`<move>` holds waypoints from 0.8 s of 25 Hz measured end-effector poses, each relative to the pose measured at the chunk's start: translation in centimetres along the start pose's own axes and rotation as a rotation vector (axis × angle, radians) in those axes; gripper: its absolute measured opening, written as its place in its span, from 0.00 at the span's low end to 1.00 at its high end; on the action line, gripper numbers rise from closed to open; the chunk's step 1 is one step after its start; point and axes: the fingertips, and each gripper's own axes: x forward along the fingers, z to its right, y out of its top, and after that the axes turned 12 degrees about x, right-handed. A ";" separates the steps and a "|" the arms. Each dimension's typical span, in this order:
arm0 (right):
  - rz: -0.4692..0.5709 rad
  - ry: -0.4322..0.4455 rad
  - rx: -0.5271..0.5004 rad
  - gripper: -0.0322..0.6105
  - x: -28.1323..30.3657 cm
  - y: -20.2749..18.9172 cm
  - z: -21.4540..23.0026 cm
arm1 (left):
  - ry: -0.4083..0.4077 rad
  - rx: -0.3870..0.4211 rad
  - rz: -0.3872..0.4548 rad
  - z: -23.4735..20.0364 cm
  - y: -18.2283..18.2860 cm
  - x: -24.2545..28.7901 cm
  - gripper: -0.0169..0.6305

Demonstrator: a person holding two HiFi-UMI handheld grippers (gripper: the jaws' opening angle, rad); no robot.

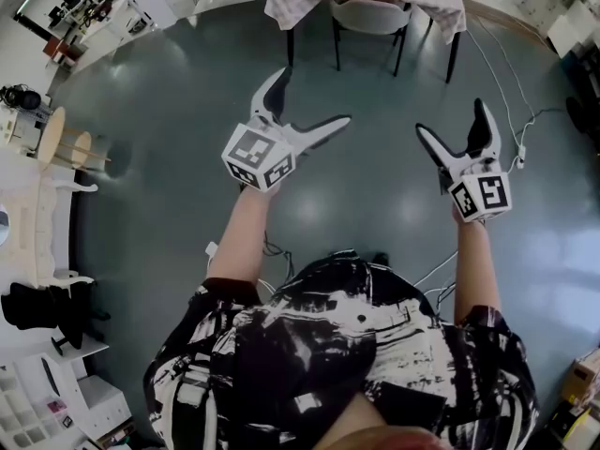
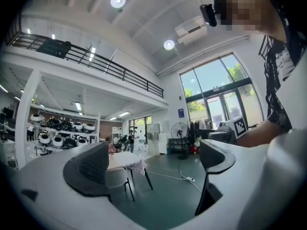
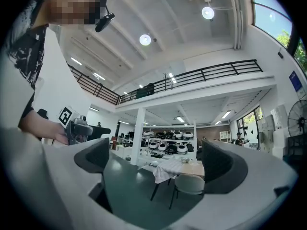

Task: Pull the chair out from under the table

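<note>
A grey-backed chair (image 1: 369, 17) on black legs stands tucked under a table (image 1: 439, 11) draped in a pale cloth, at the top of the head view. It also shows far off as the chair (image 3: 190, 184) and the chair (image 2: 117, 177) in the two gripper views. My left gripper (image 1: 312, 104) is held open in mid-air, well short of the chair, jaws wide apart with nothing between them. My right gripper (image 1: 452, 122) is likewise open and empty, to the right and about as far from the table.
Dark green floor (image 1: 169, 157) spreads between me and the table. A white power strip and cable (image 1: 518, 153) lie on the floor at right. Wooden stools and white furniture (image 1: 56, 139) line the left side. A standing fan (image 2: 179, 133) is far behind.
</note>
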 end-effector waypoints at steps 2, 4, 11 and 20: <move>-0.003 -0.015 -0.001 0.94 0.6 -0.4 0.0 | -0.011 0.004 0.003 -0.9 -0.4 0.2 0.89; -0.018 -0.023 -0.003 0.94 1.2 -0.9 0.1 | -0.015 -0.002 0.005 -1.8 -0.9 0.6 0.89; -0.038 -0.032 0.001 0.94 4.0 -2.3 3.2 | -0.020 -0.024 0.002 -4.0 -3.1 4.0 0.89; -0.030 0.009 0.022 0.94 12.6 -3.6 13.8 | 0.010 -0.008 -0.027 -10.0 -5.9 15.0 0.89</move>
